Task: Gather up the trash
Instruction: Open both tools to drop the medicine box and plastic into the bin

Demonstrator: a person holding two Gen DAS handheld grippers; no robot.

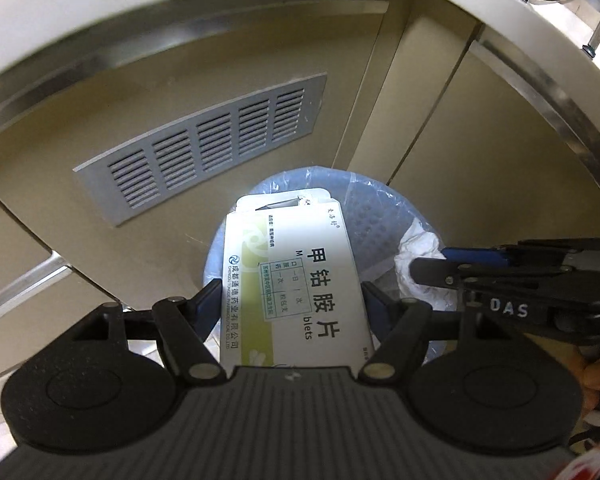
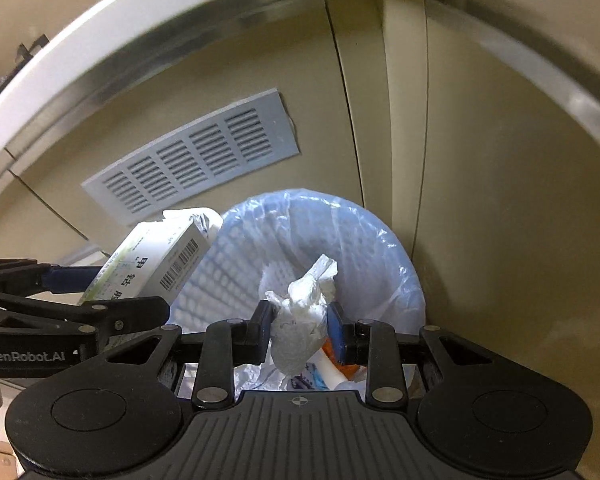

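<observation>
A white and green medicine box (image 1: 296,280) with black printed characters sits between the pads of my left gripper (image 1: 292,304), which is shut on its two long sides. The box hangs over a blue waste bin (image 1: 380,216) lined with a thin plastic bag. From the right wrist the same box (image 2: 156,264) shows at the left, barcode side up. My right gripper (image 2: 300,326) is shut on a crumpled white tissue wad (image 2: 304,312), held just above the bin (image 2: 340,232). In the left wrist view that tissue (image 1: 416,264) and the right gripper (image 1: 456,264) appear at the right.
The bin stands against a beige cabinet front with a grey louvred vent (image 1: 204,148) and under a white counter edge (image 2: 100,32). Orange, white and blue scraps (image 2: 328,368) lie inside the bin. Metal trim runs under the counter.
</observation>
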